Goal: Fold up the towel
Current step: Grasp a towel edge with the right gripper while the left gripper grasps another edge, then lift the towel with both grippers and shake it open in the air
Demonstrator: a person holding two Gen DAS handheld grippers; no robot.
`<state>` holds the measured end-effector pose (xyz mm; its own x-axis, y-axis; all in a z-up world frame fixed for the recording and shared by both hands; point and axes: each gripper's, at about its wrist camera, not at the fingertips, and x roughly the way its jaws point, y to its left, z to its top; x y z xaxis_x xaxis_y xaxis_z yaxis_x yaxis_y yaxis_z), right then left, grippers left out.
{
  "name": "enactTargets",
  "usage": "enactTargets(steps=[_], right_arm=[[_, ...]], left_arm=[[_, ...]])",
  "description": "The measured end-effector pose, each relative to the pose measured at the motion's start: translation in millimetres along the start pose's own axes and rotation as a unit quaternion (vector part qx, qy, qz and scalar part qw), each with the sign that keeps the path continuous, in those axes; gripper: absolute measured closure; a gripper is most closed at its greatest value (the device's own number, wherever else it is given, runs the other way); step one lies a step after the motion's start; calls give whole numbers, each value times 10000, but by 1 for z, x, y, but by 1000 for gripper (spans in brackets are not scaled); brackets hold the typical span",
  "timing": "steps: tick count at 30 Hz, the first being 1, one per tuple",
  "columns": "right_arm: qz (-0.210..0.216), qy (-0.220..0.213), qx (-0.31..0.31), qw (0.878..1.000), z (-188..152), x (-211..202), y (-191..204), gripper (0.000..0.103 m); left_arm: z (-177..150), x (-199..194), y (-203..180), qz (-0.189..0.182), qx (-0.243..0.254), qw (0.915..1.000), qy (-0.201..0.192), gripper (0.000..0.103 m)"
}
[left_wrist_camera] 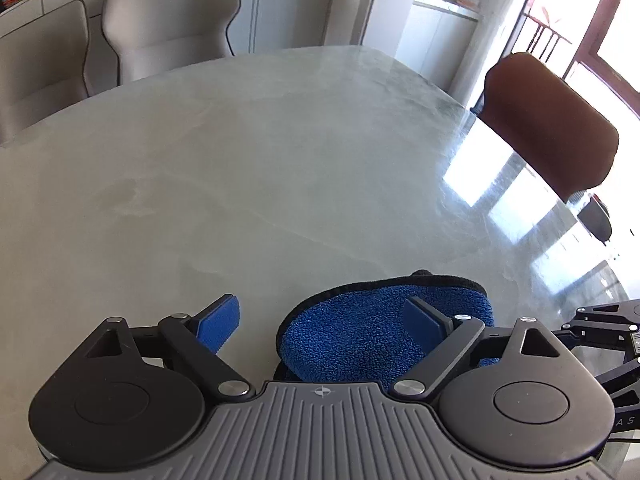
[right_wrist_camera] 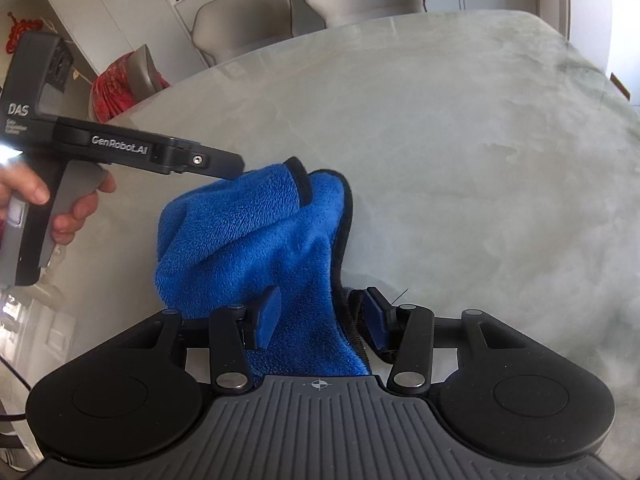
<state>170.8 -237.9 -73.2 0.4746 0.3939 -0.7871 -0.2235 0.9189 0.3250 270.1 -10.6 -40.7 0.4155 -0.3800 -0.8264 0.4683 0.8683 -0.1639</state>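
A blue fleece towel (right_wrist_camera: 256, 248) with a black hem lies bunched on the marble table (right_wrist_camera: 460, 140). My right gripper (right_wrist_camera: 324, 316) is open, its jaws on either side of the towel's near edge, with the cloth between the pads. My left gripper (left_wrist_camera: 324, 324) is open and empty, just above the towel (left_wrist_camera: 360, 336), which lies under its right finger (left_wrist_camera: 424, 322). In the right wrist view the left gripper's body (right_wrist_camera: 132, 148) hovers over the towel's far left part, held by a hand.
Two beige chairs (left_wrist_camera: 168, 24) stand at the table's far side. A brown chair (left_wrist_camera: 552, 124) stands at the right edge. A red cushion (right_wrist_camera: 120, 88) lies on a chair at the left.
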Motion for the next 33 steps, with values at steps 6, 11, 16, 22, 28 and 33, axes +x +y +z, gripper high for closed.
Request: enactTargets(steps=[6, 11, 16, 22, 28, 33], right_arm=[[89, -73, -227, 9997, -2, 3, 8, 70], [236, -89, -369, 9990, -2, -2, 8, 91], [276, -202, -411, 9986, -4, -14, 8, 93], [178, -673, -538, 9961, 8, -51, 4, 95], [62, -1280, -1107, 9856, 44, -95, 8, 95], [-74, -1776, -1902, 9655, 101, -113, 21, 95]], left_arm=[[0, 17, 1, -82, 52, 9998, 178, 11], [-1, 33, 7, -360, -93, 9985, 401, 29], [-3, 43, 16, -655, -296, 9955, 620, 83], [1, 11, 19, -311, -200, 9992, 134, 97], [10, -55, 33, -106, -438, 9963, -730, 97], [33, -103, 48, 145, -615, 9871, -1468, 97]])
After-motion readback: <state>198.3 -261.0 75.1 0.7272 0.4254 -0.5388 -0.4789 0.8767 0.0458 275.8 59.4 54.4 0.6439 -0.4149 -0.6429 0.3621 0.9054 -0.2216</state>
